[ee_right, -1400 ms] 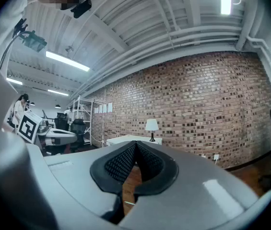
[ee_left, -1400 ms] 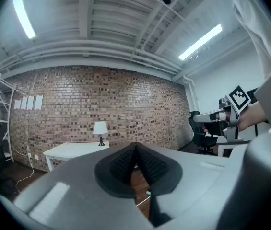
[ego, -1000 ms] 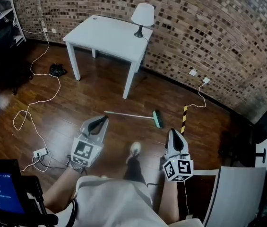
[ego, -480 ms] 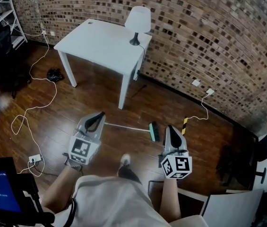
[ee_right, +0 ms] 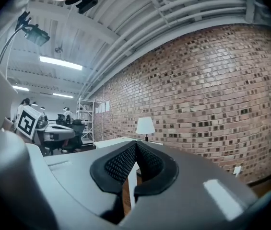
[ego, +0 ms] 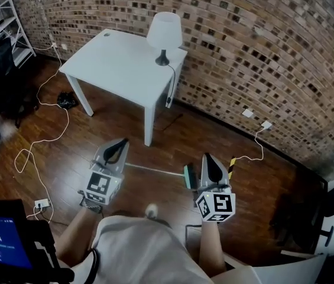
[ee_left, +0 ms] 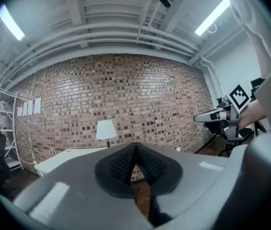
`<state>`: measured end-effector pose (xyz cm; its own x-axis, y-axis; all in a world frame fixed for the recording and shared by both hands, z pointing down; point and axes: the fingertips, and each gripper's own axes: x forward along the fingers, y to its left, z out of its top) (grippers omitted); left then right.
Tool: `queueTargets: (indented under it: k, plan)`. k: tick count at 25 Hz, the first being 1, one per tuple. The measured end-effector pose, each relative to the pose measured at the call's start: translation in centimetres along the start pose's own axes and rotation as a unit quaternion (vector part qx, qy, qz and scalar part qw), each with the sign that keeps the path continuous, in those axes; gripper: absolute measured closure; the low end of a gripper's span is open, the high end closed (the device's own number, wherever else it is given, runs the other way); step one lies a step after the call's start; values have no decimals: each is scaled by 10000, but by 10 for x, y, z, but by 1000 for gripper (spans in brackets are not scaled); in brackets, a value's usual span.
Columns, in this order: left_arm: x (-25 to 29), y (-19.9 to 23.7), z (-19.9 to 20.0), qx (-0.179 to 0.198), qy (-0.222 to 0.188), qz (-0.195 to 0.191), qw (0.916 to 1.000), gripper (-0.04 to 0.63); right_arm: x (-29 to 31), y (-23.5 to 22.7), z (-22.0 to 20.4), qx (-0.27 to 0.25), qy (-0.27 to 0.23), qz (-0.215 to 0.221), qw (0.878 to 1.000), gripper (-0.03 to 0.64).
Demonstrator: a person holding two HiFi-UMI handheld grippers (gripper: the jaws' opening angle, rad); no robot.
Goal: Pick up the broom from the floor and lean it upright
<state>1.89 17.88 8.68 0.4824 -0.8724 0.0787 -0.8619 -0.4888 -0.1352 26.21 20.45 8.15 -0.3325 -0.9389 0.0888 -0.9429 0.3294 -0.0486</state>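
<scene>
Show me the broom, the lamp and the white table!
broom [ego: 155, 170], head view, its thin handle.
lamp [ego: 164, 31], head view, its white shade.
white table [ego: 116, 61], head view, its bare top.

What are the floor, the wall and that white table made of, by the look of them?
Floor: dark wood or wood-look planks, glossy; plank seams and sheen show.
Wall: bare brick, matt; mortar lines visible.
Table: probably painted wood or laminate, smooth plain white.

White table [ego: 119, 58]; green-headed broom [ego: 158, 170]; brown brick wall [ego: 261, 52]
</scene>
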Motion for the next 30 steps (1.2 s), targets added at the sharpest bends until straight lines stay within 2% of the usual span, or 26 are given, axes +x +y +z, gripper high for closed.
queueTargets:
  k: [3,8,16,20,26,30]
  plan:
    - [10,4,-14,-87,137,39,9999,595,11,-9,-4,82,23,21,10000,603]
    - [20,12,-22,-156,141,27,9998,597,23,-13,-9,76,96,-25,9999,603]
    - [22,34,-22,-164,153,44,9997,595,42,6,-11,34,168,64,9998,603]
    - [24,40,-31,-223,216,106,9995,595,53,17,-11,-109,295,380,9988,603]
    - [29,47,-36,-123,305,295,9990,597,78,32,-18,-144,506,1132,9922,603]
    - [32,59,-60,-210,502,472,9974,595,105,41,-43,-258,814,1524,9846,602]
